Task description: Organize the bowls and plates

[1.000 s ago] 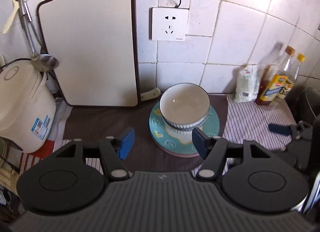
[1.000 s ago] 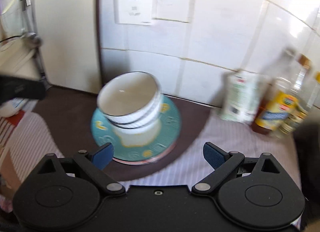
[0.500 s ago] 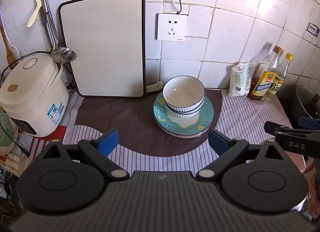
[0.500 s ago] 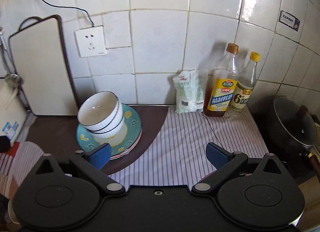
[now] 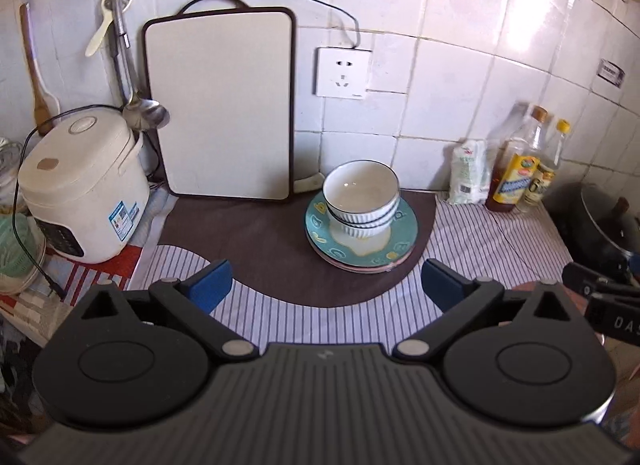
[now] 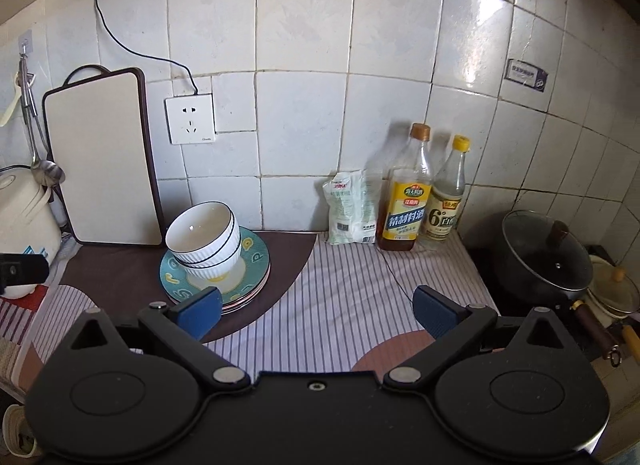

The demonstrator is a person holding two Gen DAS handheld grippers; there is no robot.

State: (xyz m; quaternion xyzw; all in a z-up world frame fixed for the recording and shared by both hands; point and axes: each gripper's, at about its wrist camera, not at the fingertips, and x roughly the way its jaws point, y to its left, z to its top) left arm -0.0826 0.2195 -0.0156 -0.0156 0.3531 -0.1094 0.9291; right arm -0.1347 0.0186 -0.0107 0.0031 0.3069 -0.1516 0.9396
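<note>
Rice cooker sits far off my left gripper's left pad, cord trailing off the counter edge. Cutting board leans upright against the tiles ahead-left, likely parked there to keep the counter free. Ladle hangs from a wall hook between the 2.

Dead ahead of the left gripper, well beyond its tips: stacked bowls, 2 ribbed ones nested, resting on the teal plate, which lies on at least 1 more plate; a pink rim shows underneath. Stack sits on the dark mat, near the wall, so it reads as the finished pile. Bowls look slightly tilted in the nest; judgement only.

Left gripper: jaws spread wide, nothing between the pads. Right gripper: same, wide and empty; the stack lies ahead-left of it, just past its left pad in view but clearly apart.

Right of the stack: seasoning bag, then 2 bottles, all against the wall. Lidded pot farthest right, on the stove.

Judgement: organizing appears done or nearly so; I see no loose plate or bowl.
</note>
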